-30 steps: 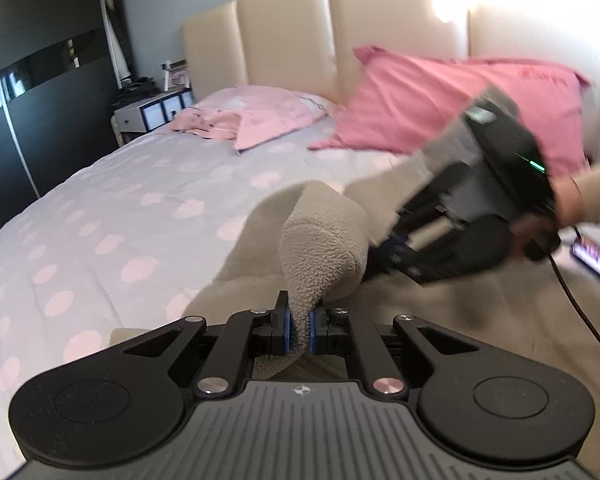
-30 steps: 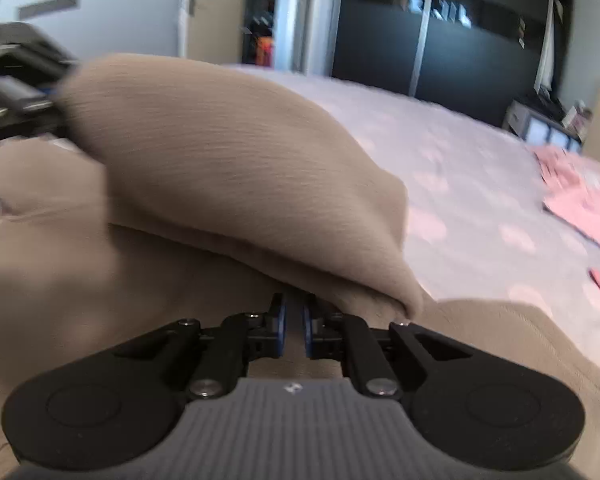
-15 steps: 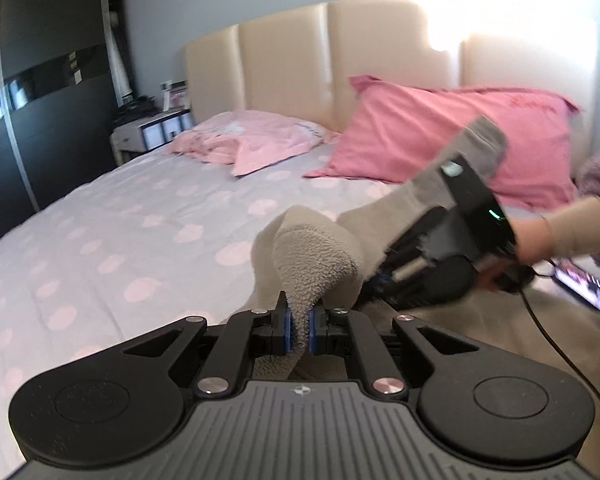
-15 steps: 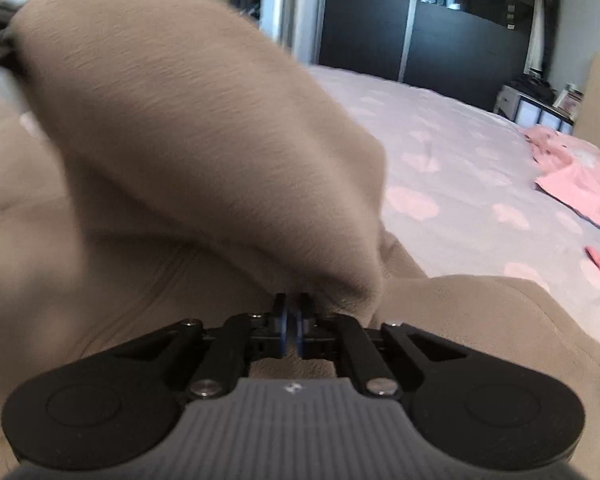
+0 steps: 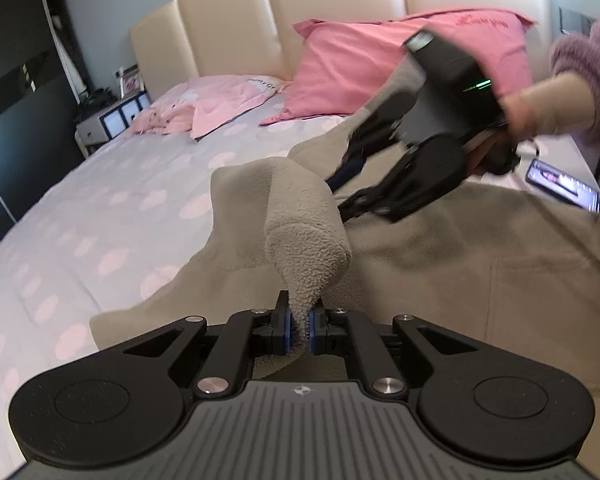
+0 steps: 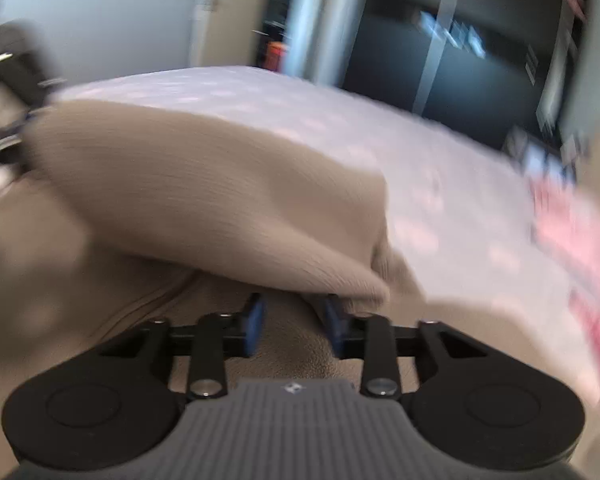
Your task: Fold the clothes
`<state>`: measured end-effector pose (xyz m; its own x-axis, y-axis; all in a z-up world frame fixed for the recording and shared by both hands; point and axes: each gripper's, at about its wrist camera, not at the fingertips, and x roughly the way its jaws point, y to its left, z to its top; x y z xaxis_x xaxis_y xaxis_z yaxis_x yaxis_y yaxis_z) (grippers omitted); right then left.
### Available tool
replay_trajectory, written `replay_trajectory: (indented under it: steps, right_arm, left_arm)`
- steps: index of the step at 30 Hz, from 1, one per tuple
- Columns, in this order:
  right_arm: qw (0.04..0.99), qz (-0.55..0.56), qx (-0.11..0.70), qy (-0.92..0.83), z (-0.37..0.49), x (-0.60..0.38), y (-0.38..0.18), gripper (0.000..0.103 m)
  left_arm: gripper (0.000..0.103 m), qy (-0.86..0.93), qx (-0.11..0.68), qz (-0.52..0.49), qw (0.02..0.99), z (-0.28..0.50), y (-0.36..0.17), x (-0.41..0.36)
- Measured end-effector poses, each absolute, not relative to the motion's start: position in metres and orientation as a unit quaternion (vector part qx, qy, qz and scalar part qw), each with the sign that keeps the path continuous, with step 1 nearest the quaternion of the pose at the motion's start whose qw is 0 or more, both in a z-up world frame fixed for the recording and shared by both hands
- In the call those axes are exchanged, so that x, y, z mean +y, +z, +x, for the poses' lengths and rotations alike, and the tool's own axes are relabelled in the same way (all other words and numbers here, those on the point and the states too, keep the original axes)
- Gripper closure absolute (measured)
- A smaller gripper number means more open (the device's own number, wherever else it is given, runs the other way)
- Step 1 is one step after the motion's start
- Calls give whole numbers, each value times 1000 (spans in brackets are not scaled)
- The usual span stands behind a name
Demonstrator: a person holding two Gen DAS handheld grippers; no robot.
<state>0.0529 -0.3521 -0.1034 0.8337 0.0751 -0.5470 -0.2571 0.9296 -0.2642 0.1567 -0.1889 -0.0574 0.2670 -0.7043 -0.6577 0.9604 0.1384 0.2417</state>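
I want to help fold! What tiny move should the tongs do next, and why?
Probably lower the left tongs and let go. They pinch a fold of the fuzzy beige fleece garment, while the right tongs are already opening, pads clear of the cloth.

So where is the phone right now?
In the left wrist view, the phone lies at the far right edge, screen lit, just past the beige garment and below the person's sleeve.

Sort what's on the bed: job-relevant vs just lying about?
Job:
- beige fleece garment
- left gripper, clamped on its fold
- right gripper, jaws opening, pads off the cloth

Lying about:
- pink pillow
- pink clothes
- phone
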Motion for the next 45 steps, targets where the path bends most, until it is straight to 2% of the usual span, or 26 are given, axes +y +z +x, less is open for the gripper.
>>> replay_trajectory:
  steps: [2,5,7,10,14,16,17,18,19,20,22,25,30,34,39,42,45]
  right_arm:
    - [935,-223,253,107,31,-337,-94,41]
    - [908,-317,237,136,23,-321,-81,27]
    - [885,-379,227,149,24,-311,-75,25]
    - [834,-489,195,164,38,-305,-77,15]
    - [754,-610,174,169,48,-297,-77,15]
    - [733,-637,180,157,50,-297,-80,21]
    - [730,-640,184,152,49,-297,-82,42]
    - [733,-634,193,152,46,-299,-82,56]
    - [740,-622,204,152,40,-299,-82,75]
    - [747,-610,216,154,33,-298,-82,78]
    - [750,-597,236,160,29,-301,-89,83]
    - [761,-570,262,164,36,-305,-97,86]
    - [866,-371,302,148,54,-324,-54,88]
    - [906,-246,320,126,72,-348,-24,90]
    - [924,-164,334,88,86,-365,-10,92]
    - [934,-117,332,65,77,-376,-11,93]
    - [939,-82,330,60,78,-385,-24,93]
  left_arm:
    - [97,-576,187,338,721,152,-60,-190]
    - [97,-576,171,368,709,145,-65,-193]
    - [97,-575,167,379,705,141,-69,-194]
    - [97,-573,160,392,702,137,-71,-195]
    - [97,-574,149,398,700,137,-71,-197]
    - [97,-574,140,404,698,135,-73,-196]
    - [97,-574,140,405,698,135,-73,-196]
    - [96,-573,141,404,699,136,-74,-195]
    - [94,-573,140,403,700,135,-76,-194]
    - [91,-573,136,404,701,135,-78,-191]
    - [78,-570,129,417,696,134,-86,-186]
    - [69,-550,116,451,693,136,-102,-175]
    - [69,-550,116,449,695,143,-107,-152]
    - [70,-572,139,418,692,148,-99,-148]
    - [70,-590,135,379,700,152,-86,-143]
    - [70,-622,173,371,667,154,-79,-144]
    - [70,-623,180,376,662,153,-83,-152]
